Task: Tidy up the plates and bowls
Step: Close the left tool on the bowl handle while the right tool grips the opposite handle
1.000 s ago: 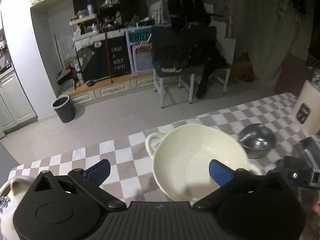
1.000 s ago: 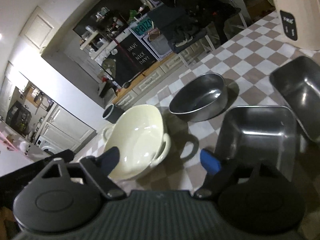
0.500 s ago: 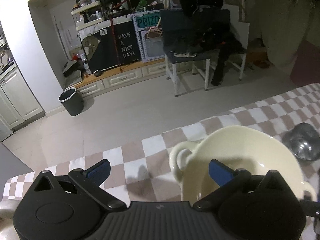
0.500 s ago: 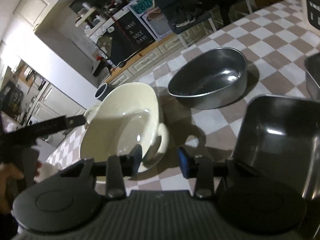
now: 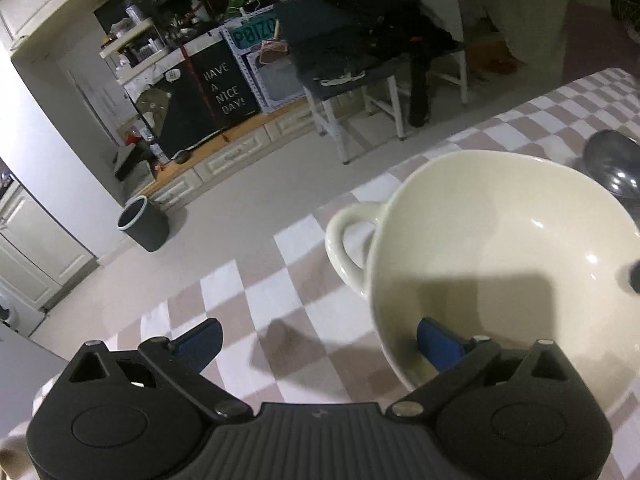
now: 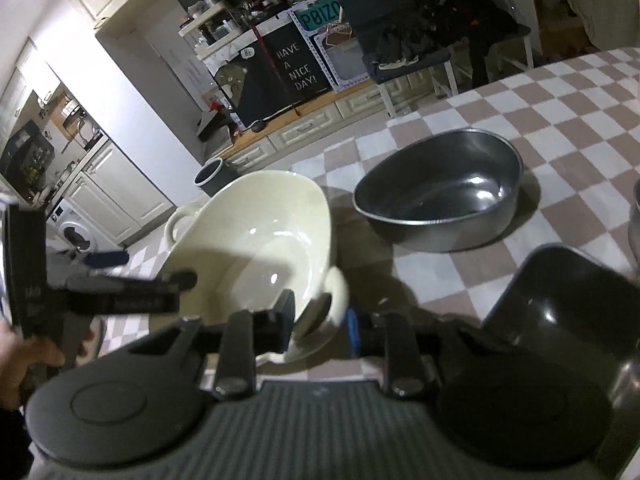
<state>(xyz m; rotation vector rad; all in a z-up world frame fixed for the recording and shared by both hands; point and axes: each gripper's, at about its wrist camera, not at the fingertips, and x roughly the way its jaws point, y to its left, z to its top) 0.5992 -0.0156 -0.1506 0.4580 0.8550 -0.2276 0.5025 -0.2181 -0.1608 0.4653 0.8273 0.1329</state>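
At the bowl's (image 6: 256,248) near handle, the right gripper (image 6: 320,322) is closing; left gripper (image 5: 316,344) wide, straddling the rim. Next: lift.

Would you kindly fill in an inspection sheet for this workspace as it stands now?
Surface: checkered tablecloth, pink and white squares.
Job's things: cream two-handled bowl; round steel bowl beyond it, apart; square steel pan at right.
Clutter: nothing seen on the cloth.
Grippers: right gripper, jaws closing around the cream bowl's near handle; left gripper open, one finger inside the bowl, the other outside over the cloth.
Cables: nothing seen.
Surroundings: chalkboard sign reading "Have a nice day!", grey bin on the floor, chair piled with dark clothes.
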